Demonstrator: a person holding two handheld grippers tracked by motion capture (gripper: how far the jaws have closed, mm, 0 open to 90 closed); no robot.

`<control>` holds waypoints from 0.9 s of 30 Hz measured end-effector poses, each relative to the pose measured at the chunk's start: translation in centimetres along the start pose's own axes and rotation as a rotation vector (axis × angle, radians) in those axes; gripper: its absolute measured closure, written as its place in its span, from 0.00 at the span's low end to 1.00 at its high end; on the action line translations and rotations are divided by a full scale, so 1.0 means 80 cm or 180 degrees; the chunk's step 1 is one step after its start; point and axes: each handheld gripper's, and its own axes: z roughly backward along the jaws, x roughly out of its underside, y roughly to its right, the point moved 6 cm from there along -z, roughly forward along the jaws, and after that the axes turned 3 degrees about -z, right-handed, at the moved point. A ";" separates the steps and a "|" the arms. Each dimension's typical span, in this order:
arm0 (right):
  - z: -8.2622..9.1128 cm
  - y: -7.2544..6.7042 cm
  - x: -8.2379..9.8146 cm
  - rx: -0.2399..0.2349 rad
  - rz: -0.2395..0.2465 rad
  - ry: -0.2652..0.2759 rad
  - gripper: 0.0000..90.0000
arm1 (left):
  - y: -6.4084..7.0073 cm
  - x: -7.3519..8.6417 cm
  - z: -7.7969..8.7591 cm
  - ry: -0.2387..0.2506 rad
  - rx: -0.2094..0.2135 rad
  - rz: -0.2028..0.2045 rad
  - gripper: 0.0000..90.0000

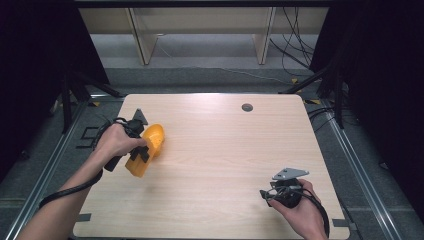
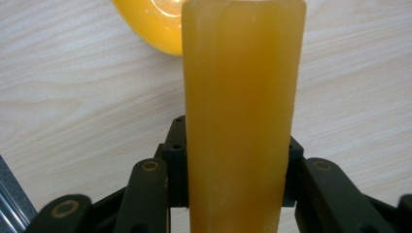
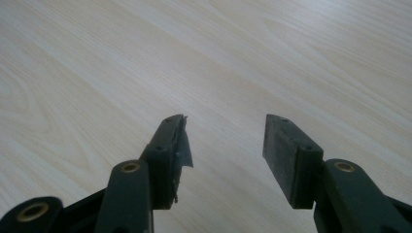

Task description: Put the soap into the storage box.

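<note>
Left gripper (image 1: 142, 150): you are clamping it on the flat handle of the orange scoop (image 1: 146, 148); in the left gripper view both pads are pressing the handle's long edges, with the handle (image 2: 243, 121) running straight out between the jaws.

Right gripper (image 1: 268, 194): you are holding it apart, jaws standing wide with nothing between them, resting low over the bare worktop (image 3: 145, 58) near its front right corner.

Scoop, place: you are holding it at the left side of the worktop (image 1: 225, 150), handle end toward you, bowl end pointing away. Whether the bowl is touching the wood or hovering just above it cannot be told.

Scoop, handling: it is looking like a light, stiff, translucent plastic piece. The surface is glossy, so it is likely to be slippery under the pads, and the long handle will be levering against your grip if the bowl is loaded.

Scoop, where to take hold: the flat handle is giving two parallel faces, which is suiting a two-jaw grip. You are gripping well back from the bowl; a hold nearer the bowl would probably be steadier for tipping.

Scoop bowl (image 2: 155, 24), contents: what is showing of the rounded hollow at the top of the left gripper view is looking empty, with only a bright highlight inside; the rest is cut off by the frame.

Other containers: none are standing on the worktop.
</note>
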 end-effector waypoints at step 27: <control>0.000 0.001 0.000 0.0016 -0.0019 0.0024 0.56 | -0.014 -0.018 0.010 0.0049 -0.0002 0.0143 0.67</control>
